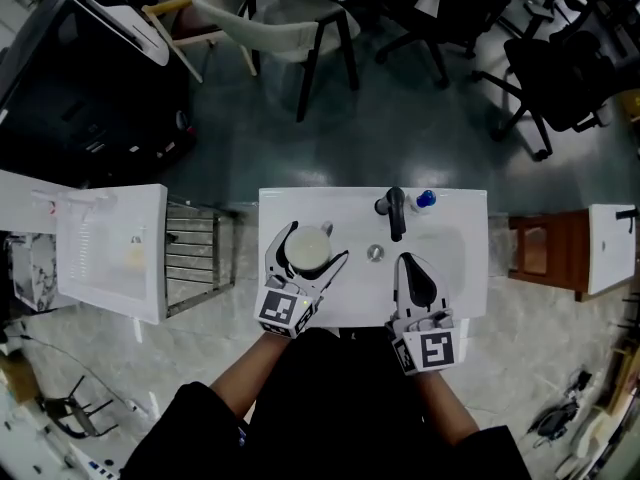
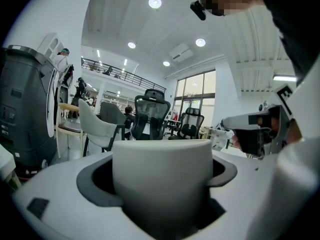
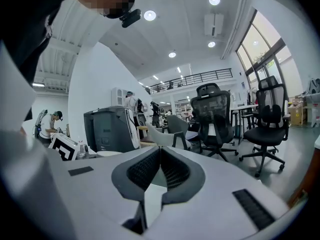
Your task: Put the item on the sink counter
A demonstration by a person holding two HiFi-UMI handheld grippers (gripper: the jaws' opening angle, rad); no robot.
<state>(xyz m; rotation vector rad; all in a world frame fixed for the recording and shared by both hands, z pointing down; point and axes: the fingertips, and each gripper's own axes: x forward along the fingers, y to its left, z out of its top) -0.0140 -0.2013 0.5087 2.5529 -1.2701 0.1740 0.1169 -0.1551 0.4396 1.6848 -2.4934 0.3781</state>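
Head view: left tongs (image 1: 318,241) clamp cup (image 1: 308,251) over white sink counter (image 1: 466,220); right tongs (image 1: 406,262) closed; chairs (image 1: 300,13) beyond.

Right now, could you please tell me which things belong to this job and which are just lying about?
Job: white cup, left gripper holding it, sink counter.
Lying about: faucet, blue-capped item, white chair, black office chair.

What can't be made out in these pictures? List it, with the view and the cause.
- Base of the cup: left gripper view, cut off by the body of the left hand-held gripper; whether it rests on the sink counter can't be told.
- Inside of the cup: left gripper view, its rim stands above the camera.
- Blue item by the faucet: head view, too small to identify.
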